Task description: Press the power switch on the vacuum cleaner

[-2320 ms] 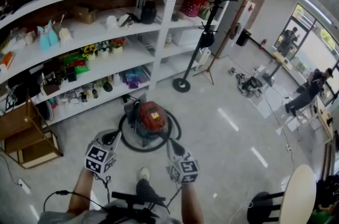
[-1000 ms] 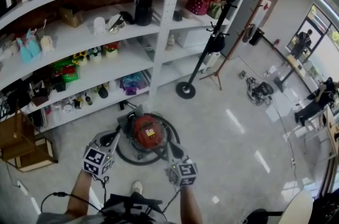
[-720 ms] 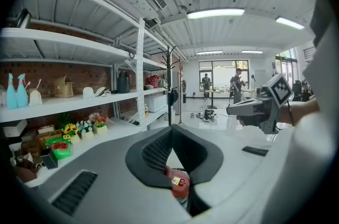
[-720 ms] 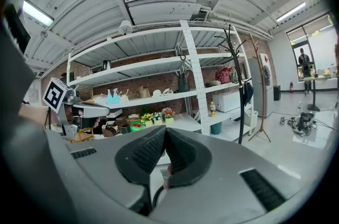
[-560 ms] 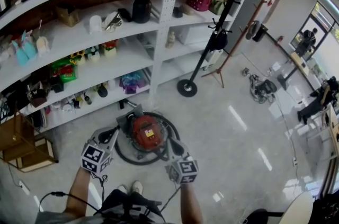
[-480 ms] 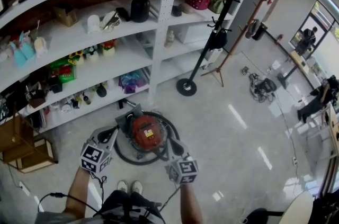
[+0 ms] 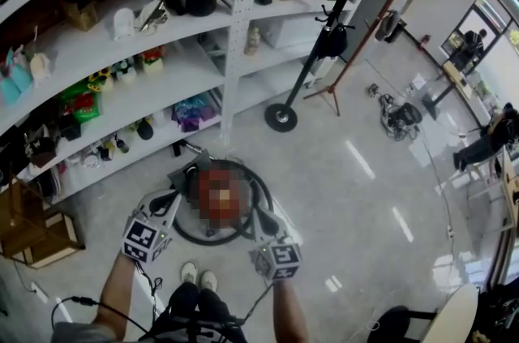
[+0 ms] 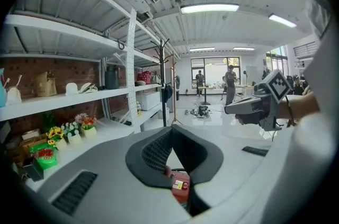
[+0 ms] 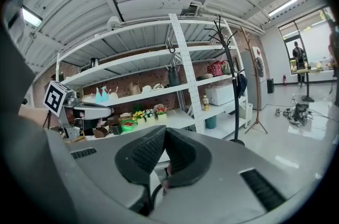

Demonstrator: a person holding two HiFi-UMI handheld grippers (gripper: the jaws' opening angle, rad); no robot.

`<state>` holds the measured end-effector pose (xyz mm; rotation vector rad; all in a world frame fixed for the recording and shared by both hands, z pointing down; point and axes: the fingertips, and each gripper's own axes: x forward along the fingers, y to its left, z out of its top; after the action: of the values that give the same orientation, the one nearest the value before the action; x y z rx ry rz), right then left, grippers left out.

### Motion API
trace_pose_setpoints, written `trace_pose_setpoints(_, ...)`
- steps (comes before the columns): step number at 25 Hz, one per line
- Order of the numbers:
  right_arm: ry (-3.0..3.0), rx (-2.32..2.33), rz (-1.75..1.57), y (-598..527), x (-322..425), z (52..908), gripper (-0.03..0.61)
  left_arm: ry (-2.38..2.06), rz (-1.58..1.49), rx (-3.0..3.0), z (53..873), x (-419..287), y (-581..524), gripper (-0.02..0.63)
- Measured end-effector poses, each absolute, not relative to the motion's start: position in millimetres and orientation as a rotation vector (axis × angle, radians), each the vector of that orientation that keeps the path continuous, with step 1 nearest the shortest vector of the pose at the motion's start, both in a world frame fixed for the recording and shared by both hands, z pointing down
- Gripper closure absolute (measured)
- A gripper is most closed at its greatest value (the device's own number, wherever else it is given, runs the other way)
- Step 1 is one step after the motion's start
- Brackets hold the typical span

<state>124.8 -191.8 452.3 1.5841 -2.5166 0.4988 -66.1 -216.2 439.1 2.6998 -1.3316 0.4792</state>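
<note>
The vacuum cleaner (image 8: 180, 195) sits on the floor (image 7: 357, 203) straight ahead of me and below both claws, ringed by its black hose (image 7: 261, 195). In the head view it lies at about 2 o'clock from the left claw (image 7: 170, 203) and at about 10 o'clock from the right claw (image 7: 262, 216), so the machine is between them and both are near it.

Both claws have their jaws brought together with nothing held. That suits a poke with the closed tips.

In the left gripper view the red body with a small label shows directly under the meeting tips, at 6 o'clock. I judge the left claw to be the better lined up, needing a move down and slightly forward.

The right gripper view shows only slivers of something below its tips, too little to name.

The power switch itself I cannot find. The top of the machine is covered by a mosaic patch in the head view, and the left claw's own body cuts off most of the housing in its view.
</note>
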Motion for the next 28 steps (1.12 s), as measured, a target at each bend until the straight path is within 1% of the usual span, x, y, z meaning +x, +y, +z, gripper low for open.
trace_pose_setpoints(17,-2.427,1.592,0.607,-225.7,106.2,565.3,0.566,-1.225,0.447,2.696,533.8,-63.5,-259.2,0.607)
trace_pose_setpoints(28,-2.405,1.581,0.650,-237.6,95.6,650.6,0.566,-1.125,0.564,2.720,624.4,-75.2,-259.1,0.607)
